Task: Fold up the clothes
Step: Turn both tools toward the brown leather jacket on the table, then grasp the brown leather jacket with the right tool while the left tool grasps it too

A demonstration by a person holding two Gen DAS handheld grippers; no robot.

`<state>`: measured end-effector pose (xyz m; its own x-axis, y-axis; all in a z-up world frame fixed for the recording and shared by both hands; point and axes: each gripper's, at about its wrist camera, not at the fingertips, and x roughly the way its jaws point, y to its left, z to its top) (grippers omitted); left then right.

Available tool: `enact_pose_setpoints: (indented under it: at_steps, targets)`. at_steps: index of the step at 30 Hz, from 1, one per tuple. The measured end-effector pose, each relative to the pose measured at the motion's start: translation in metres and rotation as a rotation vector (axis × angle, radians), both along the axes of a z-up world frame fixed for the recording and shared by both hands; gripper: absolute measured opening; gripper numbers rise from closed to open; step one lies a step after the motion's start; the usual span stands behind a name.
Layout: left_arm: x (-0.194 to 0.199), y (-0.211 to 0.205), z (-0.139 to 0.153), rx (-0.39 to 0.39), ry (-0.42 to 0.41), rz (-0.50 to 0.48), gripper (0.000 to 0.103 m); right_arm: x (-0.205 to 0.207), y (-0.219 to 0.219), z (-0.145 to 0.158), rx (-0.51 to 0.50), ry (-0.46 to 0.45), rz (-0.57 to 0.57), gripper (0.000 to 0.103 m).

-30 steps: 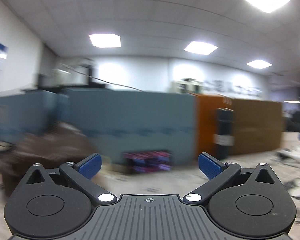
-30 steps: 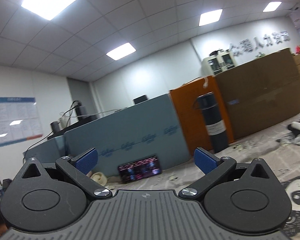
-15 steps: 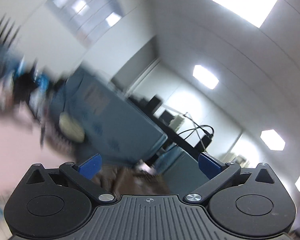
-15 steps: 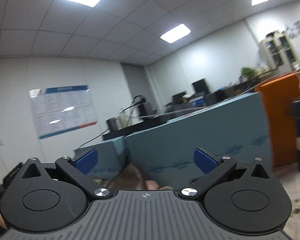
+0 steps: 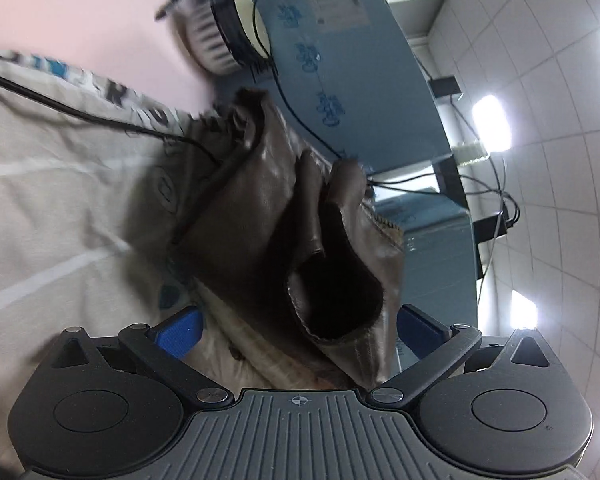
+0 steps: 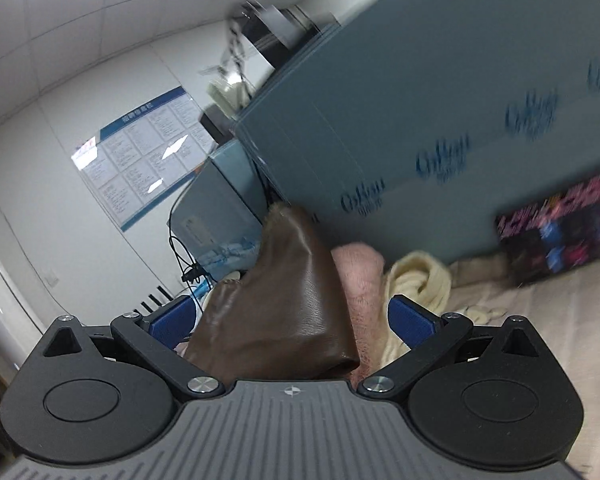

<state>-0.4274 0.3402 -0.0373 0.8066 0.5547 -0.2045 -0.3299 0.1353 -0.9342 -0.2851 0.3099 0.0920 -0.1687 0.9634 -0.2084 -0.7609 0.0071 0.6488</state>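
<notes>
Grippers both wide apart, nothing pinched! Left gripper point(image 5: 296, 330) is rolled hard onto its side, so the printed bedsheet point(image 5: 52, 184) fills the view's left and the ceiling the right. Its blue fingers point(image 5: 176, 334) straddle the brown leather garment point(image 5: 260, 208), which lies crumpled on the sheet, one dark fuzzy-lined opening gaping right up close. Right gripper point(image 6: 290, 320) is tilted too, aimed at the blue partition point(image 6: 400, 120); a fold of the same brown garment point(image 6: 284, 304) rises between its spread fingers, with pink cloth point(image 6: 360, 276) and cream knit point(image 6: 416, 280) just beyond.
</notes>
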Motion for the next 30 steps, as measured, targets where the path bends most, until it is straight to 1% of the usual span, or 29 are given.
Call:
enact_pose_setpoints:
  at_steps: [2,3,5,7,10,11,14,17,20,21,24,26,27,28,29,30]
  targets:
    - [0.004,-0.004,-0.001,0.039,0.025,-0.005,0.103,0.003,0.013,-0.013,-0.012,0.050,0.020,0.103]
    - [0.003,-0.006,0.000,0.062,0.023,0.003,0.103,0.003,0.019,-0.017,-0.012,0.069,0.034,0.103]
    - [-0.004,-0.010,0.002,0.105,-0.006,0.039,0.103,0.002,0.025,-0.022,0.019,0.095,0.064,0.103]
    - [-0.012,-0.010,0.000,0.092,-0.040,0.069,0.103,-0.001,0.029,-0.021,0.064,0.112,0.089,0.103]
    - [-0.017,-0.010,-0.004,0.086,-0.103,0.084,0.103,-0.008,0.025,-0.014,0.105,0.118,0.107,0.103]
    - [-0.018,-0.010,-0.005,0.086,-0.107,0.095,0.103,-0.010,0.023,-0.012,0.118,0.122,0.119,0.103]
    - [-0.020,-0.010,-0.003,0.076,-0.090,0.149,0.103,-0.016,0.016,-0.012,0.144,0.178,0.200,0.103]
    - [-0.024,-0.006,-0.003,0.068,-0.087,0.209,0.102,-0.021,0.018,-0.017,0.118,0.199,0.267,0.103]
    - [-0.026,-0.002,-0.005,0.074,-0.084,0.251,0.102,-0.026,0.027,-0.017,0.047,0.092,0.179,0.103]
    - [-0.026,-0.001,-0.006,0.076,-0.083,0.264,0.102,-0.027,0.032,-0.020,0.028,0.075,0.155,0.103]
    - [-0.024,0.002,-0.008,0.093,-0.067,0.290,0.100,-0.034,0.040,-0.027,0.041,0.059,0.158,0.103]
    - [-0.021,0.003,-0.007,0.108,-0.034,0.296,0.099,-0.046,0.046,-0.027,0.043,-0.025,0.139,0.101]
    - [-0.020,0.003,-0.007,0.115,-0.015,0.298,0.095,-0.054,0.047,-0.027,0.042,-0.074,0.120,0.099]
    - [-0.018,0.003,-0.007,0.123,0.004,0.300,0.092,-0.062,0.049,-0.027,0.041,-0.124,0.101,0.093]
    - [-0.018,0.002,-0.007,0.129,0.015,0.305,0.086,-0.069,0.050,-0.027,0.039,-0.173,0.082,0.080]
    - [-0.019,0.001,-0.006,0.135,0.021,0.311,0.081,-0.077,0.051,-0.027,0.037,-0.222,0.063,0.072]
